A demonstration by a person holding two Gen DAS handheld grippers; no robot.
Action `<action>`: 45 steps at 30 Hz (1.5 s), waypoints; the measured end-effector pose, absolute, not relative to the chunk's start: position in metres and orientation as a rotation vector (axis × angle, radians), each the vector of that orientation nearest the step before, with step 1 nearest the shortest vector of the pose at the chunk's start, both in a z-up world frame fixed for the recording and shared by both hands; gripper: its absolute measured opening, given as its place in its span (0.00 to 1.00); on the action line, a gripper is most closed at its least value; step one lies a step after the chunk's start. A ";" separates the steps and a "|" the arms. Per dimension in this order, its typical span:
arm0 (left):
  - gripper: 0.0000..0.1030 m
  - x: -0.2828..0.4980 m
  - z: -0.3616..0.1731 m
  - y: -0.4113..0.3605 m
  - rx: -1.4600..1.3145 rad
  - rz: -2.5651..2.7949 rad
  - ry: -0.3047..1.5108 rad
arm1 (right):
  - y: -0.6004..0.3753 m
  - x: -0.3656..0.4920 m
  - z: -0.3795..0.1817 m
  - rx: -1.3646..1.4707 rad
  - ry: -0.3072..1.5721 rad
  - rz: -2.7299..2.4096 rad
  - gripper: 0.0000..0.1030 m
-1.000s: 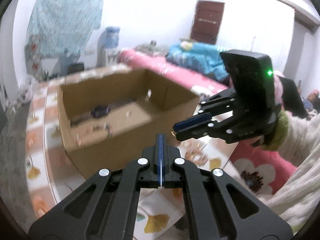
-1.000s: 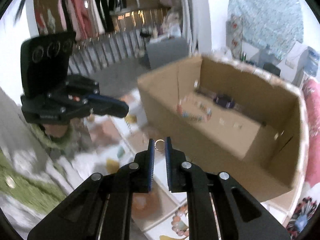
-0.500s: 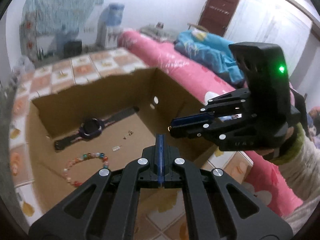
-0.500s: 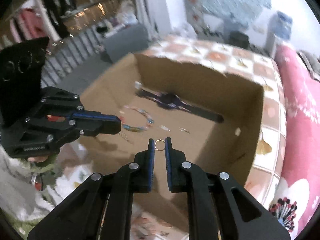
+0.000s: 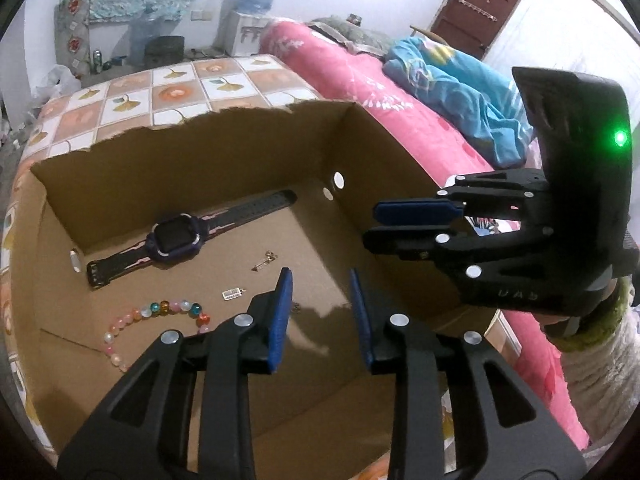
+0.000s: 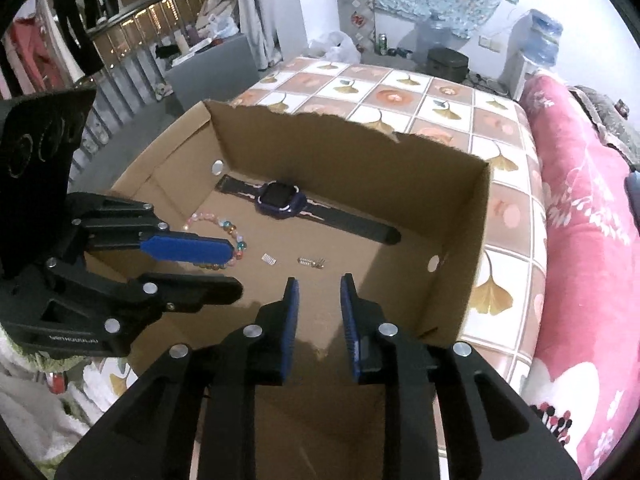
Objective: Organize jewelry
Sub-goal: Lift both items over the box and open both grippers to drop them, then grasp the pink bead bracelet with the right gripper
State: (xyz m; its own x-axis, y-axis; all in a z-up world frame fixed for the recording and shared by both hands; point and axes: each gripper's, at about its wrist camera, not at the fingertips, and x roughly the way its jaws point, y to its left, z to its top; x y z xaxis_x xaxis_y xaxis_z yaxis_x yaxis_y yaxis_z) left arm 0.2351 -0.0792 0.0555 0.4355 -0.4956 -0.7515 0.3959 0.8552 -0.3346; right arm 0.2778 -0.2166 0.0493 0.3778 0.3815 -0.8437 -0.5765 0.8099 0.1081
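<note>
Cardboard box (image 5: 240, 148) on tiled tabletop: holds watch (image 5: 176, 238), bead bracelet (image 5: 160, 312), small charms. Left gripper (image 5: 320, 292), right gripper (image 6: 318, 300) above box: jaws opening, nothing between.

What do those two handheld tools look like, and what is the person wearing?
Both tools, the left tool and the right tool, are black with blue pads and silver screws. The right one carries a green light. The sleeve looks cream and fuzzy with a green cuff.

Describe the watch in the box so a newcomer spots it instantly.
Find the open cardboard box on the tiled cloth. Along its far wall lies the watch, strap flat, beyond the bead bracelet. It is the only dark, square-faced item; its neighbours are pastel beads and tiny metal charms.
</note>
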 end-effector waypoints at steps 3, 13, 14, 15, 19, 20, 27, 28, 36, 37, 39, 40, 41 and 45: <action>0.33 0.225 0.066 -0.074 -0.110 -0.546 0.931 | -0.224 0.272 0.059 -0.184 0.984 0.613 0.22; 0.77 0.121 0.117 -0.047 0.008 -0.570 0.714 | -0.285 0.160 0.122 0.008 0.674 0.586 0.43; 0.79 0.112 0.116 -0.045 0.012 -0.585 0.720 | -0.290 0.150 0.122 0.023 0.660 0.576 0.45; 0.82 0.103 0.115 -0.043 0.013 -0.602 0.729 | -0.297 0.134 0.119 0.048 0.644 0.559 0.47; 0.86 0.073 0.095 -0.043 0.004 -0.647 0.789 | -0.314 0.098 0.091 0.119 0.682 0.486 0.52; 0.87 0.069 0.088 -0.044 0.006 -0.645 0.807 | -0.315 0.093 0.083 0.130 0.701 0.467 0.52; 0.87 0.067 0.024 -0.061 0.013 -0.549 0.944 | -0.306 0.079 -0.001 0.279 0.933 0.388 0.44; 0.87 0.069 0.017 -0.064 0.017 -0.530 0.950 | -0.303 0.080 -0.008 0.269 0.952 0.371 0.42; 0.87 0.071 0.001 -0.060 0.015 -0.484 0.955 | -0.282 0.095 -0.045 0.195 1.061 0.305 0.20; 0.87 0.071 0.000 -0.057 0.014 -0.479 0.954 | -0.280 0.094 -0.045 0.186 1.059 0.307 0.19; 0.87 0.072 -0.003 -0.054 0.005 -0.471 0.958 | -0.276 0.094 -0.045 0.165 1.066 0.311 0.14; 0.87 0.073 -0.004 -0.053 -0.002 -0.471 0.961 | -0.276 0.095 -0.045 0.162 1.068 0.311 0.13; 0.87 0.073 -0.005 -0.049 -0.013 -0.472 0.963 | -0.275 0.096 -0.045 0.161 1.070 0.311 0.11; 0.87 0.073 -0.009 -0.042 -0.036 -0.475 0.959 | -0.276 0.096 -0.040 0.196 1.060 0.328 0.09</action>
State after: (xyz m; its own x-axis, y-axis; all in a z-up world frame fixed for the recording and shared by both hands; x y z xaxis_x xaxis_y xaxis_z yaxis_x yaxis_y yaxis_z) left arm 0.0732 -0.0417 -0.0086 0.4801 -0.4049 -0.7782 0.3735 0.8970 -0.2364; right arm 0.0959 -0.2758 -0.0400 0.4472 0.3562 -0.8204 -0.1692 0.9344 0.3134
